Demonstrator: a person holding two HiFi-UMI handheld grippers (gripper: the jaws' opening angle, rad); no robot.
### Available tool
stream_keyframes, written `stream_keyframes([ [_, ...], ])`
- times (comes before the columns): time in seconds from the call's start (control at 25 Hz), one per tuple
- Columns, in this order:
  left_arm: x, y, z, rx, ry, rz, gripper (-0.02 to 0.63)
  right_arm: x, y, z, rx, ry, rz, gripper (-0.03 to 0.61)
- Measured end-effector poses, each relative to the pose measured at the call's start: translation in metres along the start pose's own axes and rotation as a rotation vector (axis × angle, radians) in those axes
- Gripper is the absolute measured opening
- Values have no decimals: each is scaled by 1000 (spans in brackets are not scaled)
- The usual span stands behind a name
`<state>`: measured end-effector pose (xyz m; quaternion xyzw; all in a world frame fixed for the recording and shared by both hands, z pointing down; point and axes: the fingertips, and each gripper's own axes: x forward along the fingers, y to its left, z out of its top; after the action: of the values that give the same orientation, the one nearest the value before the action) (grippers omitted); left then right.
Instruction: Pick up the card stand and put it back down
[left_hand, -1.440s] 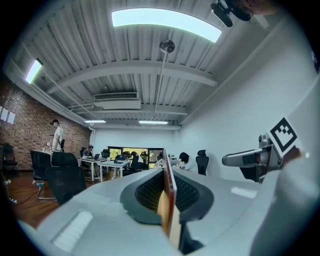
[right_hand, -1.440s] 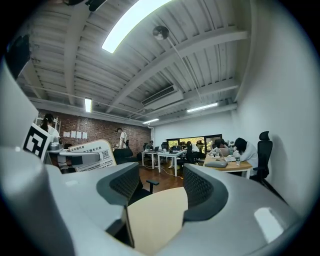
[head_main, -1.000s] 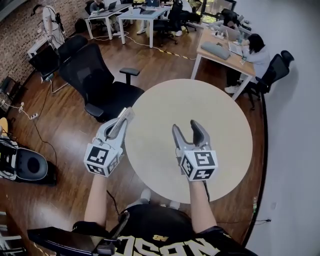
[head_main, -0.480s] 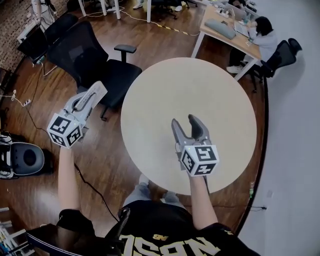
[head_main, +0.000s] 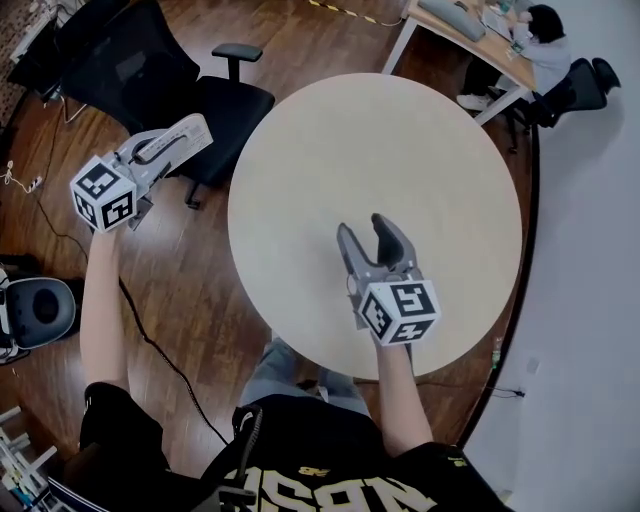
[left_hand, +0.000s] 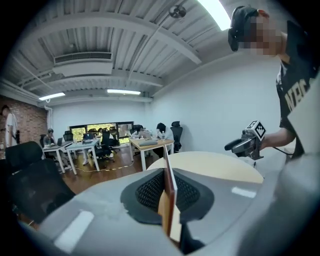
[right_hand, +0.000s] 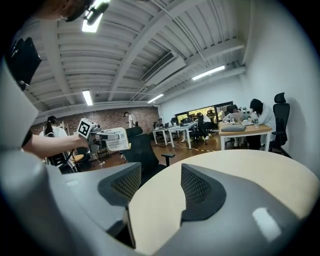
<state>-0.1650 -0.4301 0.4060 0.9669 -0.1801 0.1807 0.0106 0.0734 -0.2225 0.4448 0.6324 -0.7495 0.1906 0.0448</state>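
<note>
Left tongs (head_main: 200, 128): shut tight on the thin card stand (left_hand: 169, 192), which sits edge-on between the pads, out over the wooden floor (head_main: 190, 270) near the black chair (head_main: 140, 65).
Right tongs (head_main: 366, 236): jaws apart, nothing between them, above the round tabletop (head_main: 400, 150).
Change: a second ago the left tongs were at the tabletop's edge; now they are well off to its left. The right tongs remain over it.

The card stand (right_hand: 118, 139) is a thin flat panel with a white printed face and a reddish-brown edge. It stands on edge, clamped between the jaws of the left hand-held gripper (head_main: 196, 128), in the air beside the round surface (head_main: 430, 130).
</note>
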Motion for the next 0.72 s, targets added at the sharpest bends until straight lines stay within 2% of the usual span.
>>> stream_keyframes([
  [0.24,66,-2,-42,-2,5,-185,20,21,-12,-25,31,26,-19,256],
  [0.48,139,-21,-100,-106,13,-301,20,31,-22,-52,49,68,-27,256],
  [0.6,170,-22,-123,-128,10,-347,20,37,-24,-64,57,71,-21,256],
  [0.72,195,-39,-151,-118,1,-434,20,35,-22,-84,57,102,-13,256],
])
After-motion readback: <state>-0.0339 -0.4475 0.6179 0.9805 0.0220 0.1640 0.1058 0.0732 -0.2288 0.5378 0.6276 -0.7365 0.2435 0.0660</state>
